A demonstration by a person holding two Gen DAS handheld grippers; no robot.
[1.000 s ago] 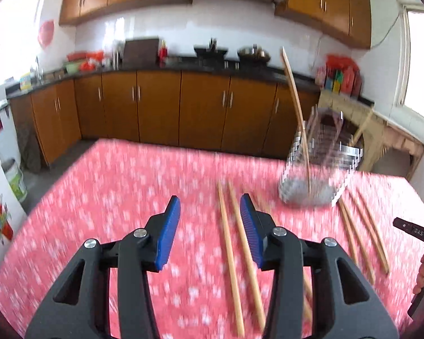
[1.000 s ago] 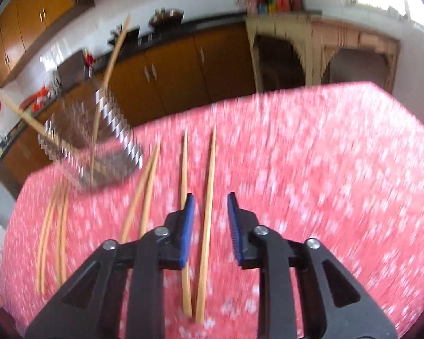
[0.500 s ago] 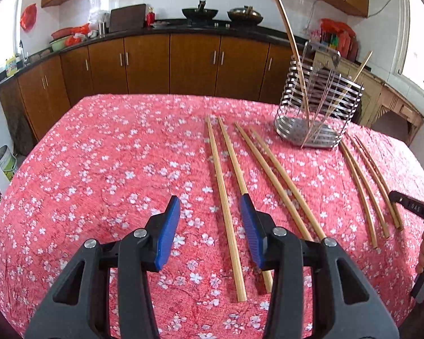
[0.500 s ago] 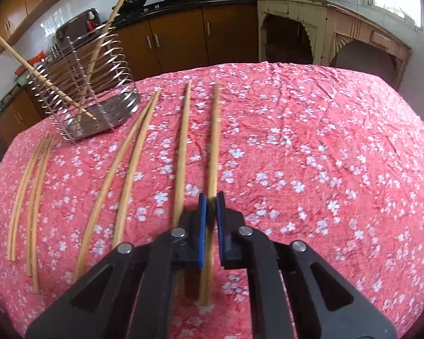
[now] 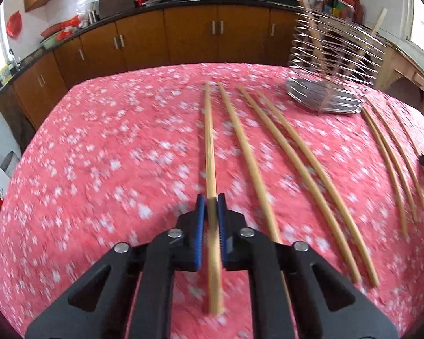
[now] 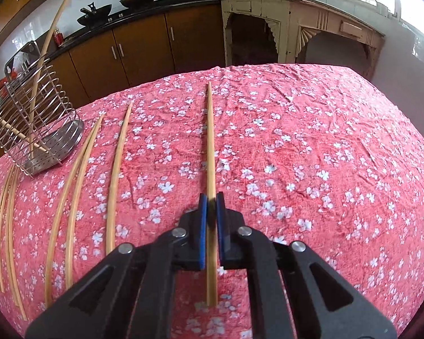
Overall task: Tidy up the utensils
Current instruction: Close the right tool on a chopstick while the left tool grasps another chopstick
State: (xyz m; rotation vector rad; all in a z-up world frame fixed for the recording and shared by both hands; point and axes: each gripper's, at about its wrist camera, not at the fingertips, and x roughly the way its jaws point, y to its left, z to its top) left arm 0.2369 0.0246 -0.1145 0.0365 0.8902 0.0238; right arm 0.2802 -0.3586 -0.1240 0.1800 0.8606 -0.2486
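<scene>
Several long wooden chopsticks lie in a row on a red flowered tablecloth (image 5: 113,155). My left gripper (image 5: 210,202) is shut on one chopstick (image 5: 209,141), near its close end. My right gripper (image 6: 210,200) is shut on another chopstick (image 6: 210,141), which points away from me. A wire utensil holder (image 5: 325,65) stands at the far right of the left wrist view and holds two chopsticks; it shows at the far left of the right wrist view (image 6: 39,130).
Loose chopsticks (image 5: 305,163) lie to the right of my left gripper and to the left of my right gripper (image 6: 116,175). More chopsticks (image 5: 393,155) lie beyond the holder. Kitchen cabinets (image 5: 183,36) stand behind the table.
My left gripper has closed from wide open onto a chopstick and moved forward. My right gripper stays closed on its chopstick, which now stands apart from its neighbour.
</scene>
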